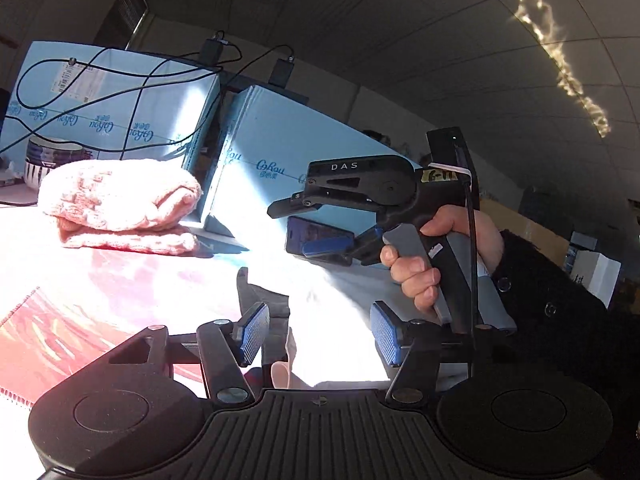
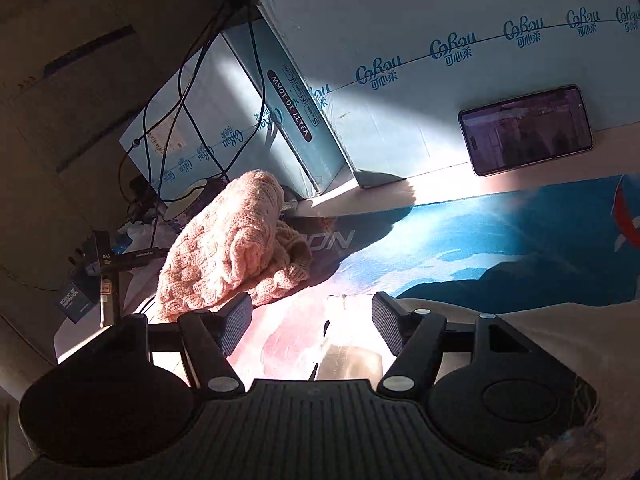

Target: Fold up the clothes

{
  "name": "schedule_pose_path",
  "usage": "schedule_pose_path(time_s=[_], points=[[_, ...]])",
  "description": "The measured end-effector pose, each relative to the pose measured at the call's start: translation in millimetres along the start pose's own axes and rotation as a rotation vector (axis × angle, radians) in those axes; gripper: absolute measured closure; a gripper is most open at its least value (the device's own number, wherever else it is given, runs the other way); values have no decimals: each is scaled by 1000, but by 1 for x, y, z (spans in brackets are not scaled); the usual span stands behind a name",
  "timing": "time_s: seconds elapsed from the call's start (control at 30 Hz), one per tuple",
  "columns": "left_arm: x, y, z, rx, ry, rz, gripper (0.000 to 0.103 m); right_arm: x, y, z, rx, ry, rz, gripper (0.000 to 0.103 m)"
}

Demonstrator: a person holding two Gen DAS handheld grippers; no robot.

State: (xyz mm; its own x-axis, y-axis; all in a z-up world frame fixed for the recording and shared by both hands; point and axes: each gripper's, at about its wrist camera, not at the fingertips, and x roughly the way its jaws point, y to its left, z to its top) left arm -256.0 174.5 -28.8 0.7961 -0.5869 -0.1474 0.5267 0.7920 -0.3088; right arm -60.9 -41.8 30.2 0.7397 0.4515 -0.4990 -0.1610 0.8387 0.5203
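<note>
Left wrist view: left gripper (image 1: 318, 338) at bottom centre, blue ribbed pads (image 1: 256, 330) spread wide apart, nothing held between them.
Below the left jaws: white garment (image 1: 340, 344), washed out by sunlight, lying on the table; dark strip of fabric (image 1: 262, 292) beside the left pad, kind not clear.
Right gripper (image 1: 310, 228): seen side-on in the left wrist view, held by a hand (image 1: 436, 256) in a dark fuzzy sleeve (image 1: 560, 300); fingers parted, empty, hovering above the table.
Right wrist view: right gripper's dark ribbed pads (image 2: 236, 322) wide apart, gripping nothing; pale cloth (image 2: 348, 356) lying under the gap, not pinched.
Folded garment: pink cable-knit sweater (image 2: 236, 248), bundled, resting on the table near the boxes, well apart from both grippers.
Table cover: patterned mat (image 2: 500, 240), blue and pink, partly in strong sun.
Backdrop: light blue cardboard boxes (image 2: 420, 20) printed with "CoRou", standing at the table's far edge.
Phone (image 2: 526, 130): leaning against a box, screen lit.
Cables (image 1: 132, 80): black, draped over the boxes.
Bowls (image 1: 48, 160): striped, stacked behind the sweater.
</note>
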Motion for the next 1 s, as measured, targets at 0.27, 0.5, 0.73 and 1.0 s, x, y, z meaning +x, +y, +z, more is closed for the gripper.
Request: schedule_pose_path(time_s=[0.27,0.5,0.73,1.0], points=[[15,2,-2,10,89,81,24,17,-12,-36,73,134,124,27],[6,6,-2,-47,131,20,19,-45,-7,-31,-20,-60,170,16],[-9,-6,-5,-30,198,-19,18,-112,-60,-27,-22,-267,-26,6],[-5,-34,-15,47,291,-53,14,-124,-139,-30,168,-244,-199,6]])
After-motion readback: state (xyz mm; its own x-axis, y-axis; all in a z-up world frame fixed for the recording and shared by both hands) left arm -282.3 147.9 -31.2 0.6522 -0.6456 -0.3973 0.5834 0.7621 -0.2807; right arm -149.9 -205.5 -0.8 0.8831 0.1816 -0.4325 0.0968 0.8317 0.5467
